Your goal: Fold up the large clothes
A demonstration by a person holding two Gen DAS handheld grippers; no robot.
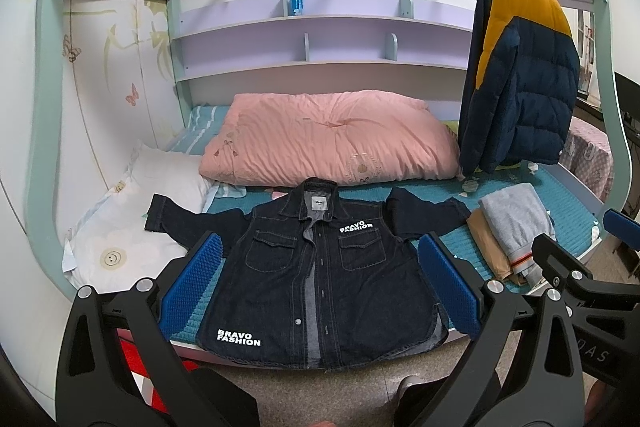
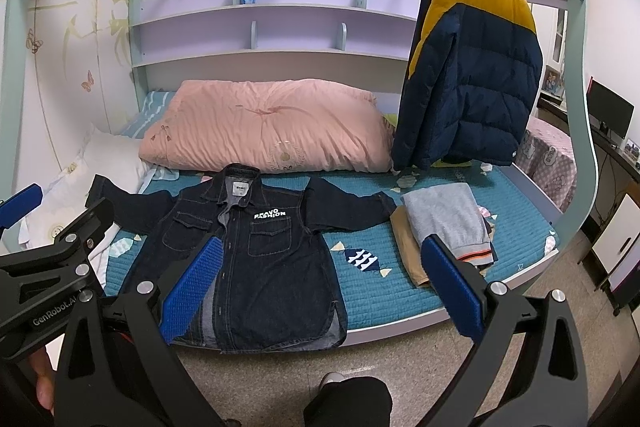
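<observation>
A dark denim jacket (image 1: 316, 279) with white "BRAVO FASHION" print lies spread flat, front up, on the teal bed cover, sleeves out to both sides, hem at the bed's front edge. It also shows in the right wrist view (image 2: 256, 267). My left gripper (image 1: 320, 283) is open and empty, held above the jacket's front. My right gripper (image 2: 320, 283) is open and empty, above the jacket's right side and the bare cover. Each gripper shows at the edge of the other's view.
A stack of folded clothes (image 2: 444, 227) lies on the bed's right part. A pink duvet (image 2: 264, 127) sits at the back, a white pillow (image 1: 132, 227) at the left. A navy and yellow puffer jacket (image 2: 472, 67) hangs over the right side. Bed frame posts (image 2: 580, 67) arch around.
</observation>
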